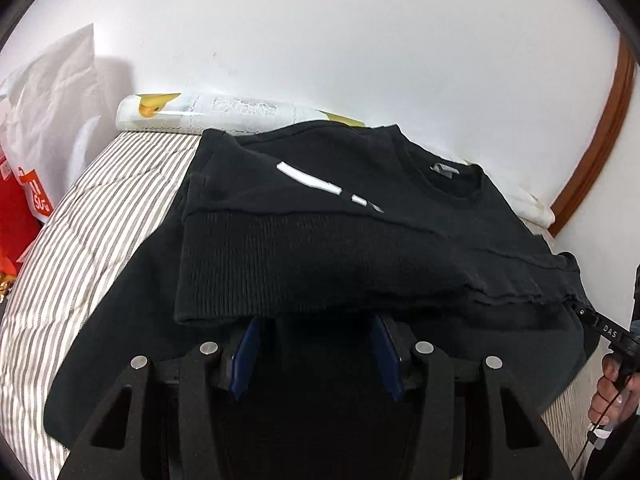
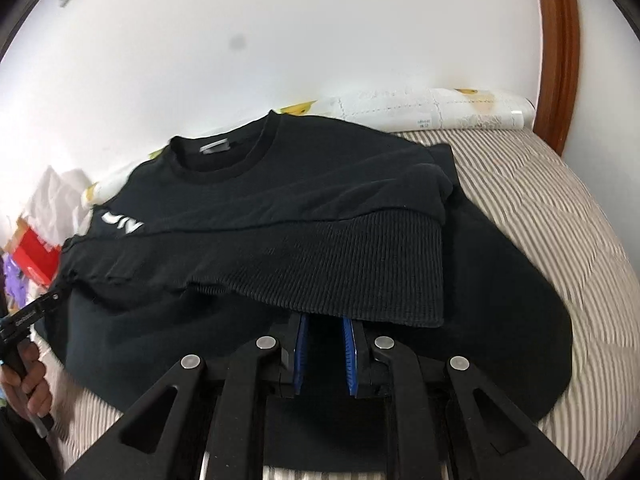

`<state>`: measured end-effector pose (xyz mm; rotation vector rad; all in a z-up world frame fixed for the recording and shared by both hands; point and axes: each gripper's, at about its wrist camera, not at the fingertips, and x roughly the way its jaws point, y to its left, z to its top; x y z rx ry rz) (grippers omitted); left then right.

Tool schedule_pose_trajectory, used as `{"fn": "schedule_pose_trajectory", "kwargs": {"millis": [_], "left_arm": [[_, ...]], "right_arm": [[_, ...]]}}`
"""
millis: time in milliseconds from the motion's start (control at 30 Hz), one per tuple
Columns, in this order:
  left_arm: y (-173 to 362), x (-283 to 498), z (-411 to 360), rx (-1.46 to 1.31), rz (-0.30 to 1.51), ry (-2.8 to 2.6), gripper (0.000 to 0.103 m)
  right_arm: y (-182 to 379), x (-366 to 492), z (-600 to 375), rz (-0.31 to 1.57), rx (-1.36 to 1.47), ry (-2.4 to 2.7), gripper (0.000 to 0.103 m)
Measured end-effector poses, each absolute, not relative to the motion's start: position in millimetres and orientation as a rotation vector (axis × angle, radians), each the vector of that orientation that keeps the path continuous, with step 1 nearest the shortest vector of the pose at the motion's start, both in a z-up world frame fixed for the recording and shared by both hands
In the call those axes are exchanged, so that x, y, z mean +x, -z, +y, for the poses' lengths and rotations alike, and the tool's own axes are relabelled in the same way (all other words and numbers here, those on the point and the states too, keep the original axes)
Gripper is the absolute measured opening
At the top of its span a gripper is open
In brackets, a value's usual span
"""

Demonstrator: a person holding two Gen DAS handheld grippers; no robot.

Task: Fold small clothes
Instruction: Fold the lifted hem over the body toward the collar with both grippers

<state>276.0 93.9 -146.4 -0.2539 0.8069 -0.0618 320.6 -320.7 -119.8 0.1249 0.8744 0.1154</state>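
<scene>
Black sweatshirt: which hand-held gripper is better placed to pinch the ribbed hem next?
Right, probably. The right hand-held gripper has its fingertips under the ribbed hem with only a narrow gap between the jaws. The left hand-held gripper is also under it but gapes wide, so it needs more closing.

Black sweatshirt (image 2: 288, 208) lies on a striped bedspread (image 2: 540, 216), its ribbed hem (image 2: 360, 272) folded up over the chest, crew collar (image 2: 224, 152) toward the white wall (image 2: 320, 32). Right gripper (image 2: 324, 356): blue pads (image 2: 301, 356) apart, tips hidden under the hem edge. Left gripper (image 2: 28, 312) at the hem's far corner; its jaw state is unclear. A printed roll (image 2: 440, 114) lies along the wall; wooden frame (image 2: 560, 52) at right.
</scene>
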Motion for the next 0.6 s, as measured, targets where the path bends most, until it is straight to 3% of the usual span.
{"fn": "schedule_pose_trajectory", "kwargs": {"millis": [467,600], "left_arm": [[120.0,365.0,123.8,-0.228,0.769,0.007,0.048],[125.3,375.5,137.9,-0.221,0.778,-0.011,0.048]], "right_arm": [[117.4,432.0,-330.6,0.913,0.196,-0.058,0.013],[110.7,435.6,-338.6,0.858,0.143,-0.017,0.020]]}}
